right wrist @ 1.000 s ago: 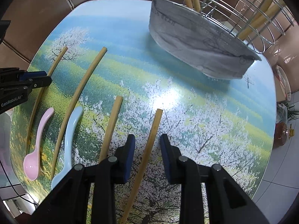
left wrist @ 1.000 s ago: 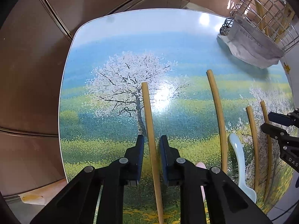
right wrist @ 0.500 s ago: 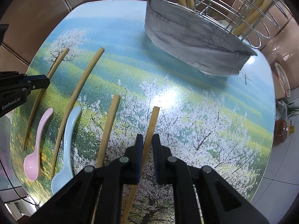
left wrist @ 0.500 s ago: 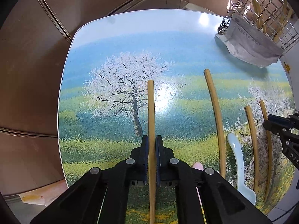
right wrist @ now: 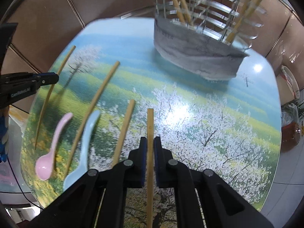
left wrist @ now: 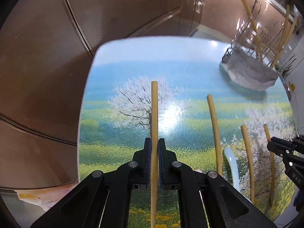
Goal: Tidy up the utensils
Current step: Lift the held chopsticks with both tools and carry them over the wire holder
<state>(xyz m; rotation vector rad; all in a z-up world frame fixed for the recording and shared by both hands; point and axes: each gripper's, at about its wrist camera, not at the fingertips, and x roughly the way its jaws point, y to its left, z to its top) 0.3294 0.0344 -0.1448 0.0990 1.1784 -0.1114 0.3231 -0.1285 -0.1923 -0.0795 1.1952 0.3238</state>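
Observation:
My left gripper (left wrist: 154, 142) is shut on a bamboo chopstick (left wrist: 154, 110) and holds it lifted above the table. My right gripper (right wrist: 150, 141) is shut on another bamboo chopstick (right wrist: 150, 125), also raised. On the table lie two more chopsticks (right wrist: 102, 87) (right wrist: 124, 129), a pink spoon (right wrist: 52, 150) and a pale blue spoon (right wrist: 85, 142). The wire utensil basket (right wrist: 199, 15), with a grey cloth (right wrist: 193, 55) around its base, holds several chopsticks at the far right. It also shows in the left wrist view (left wrist: 258, 43).
The table (left wrist: 133, 57) has a printed landscape with blossom trees. Brown tiled floor lies beyond its left and far edges. A plastic bag (left wrist: 38, 197) lies on the floor at the lower left. The left gripper shows in the right wrist view (right wrist: 51, 78).
Both grippers shut on their chopsticks about half a second ago and have since lifted them off the table. Both views have tilted up towards the basket.

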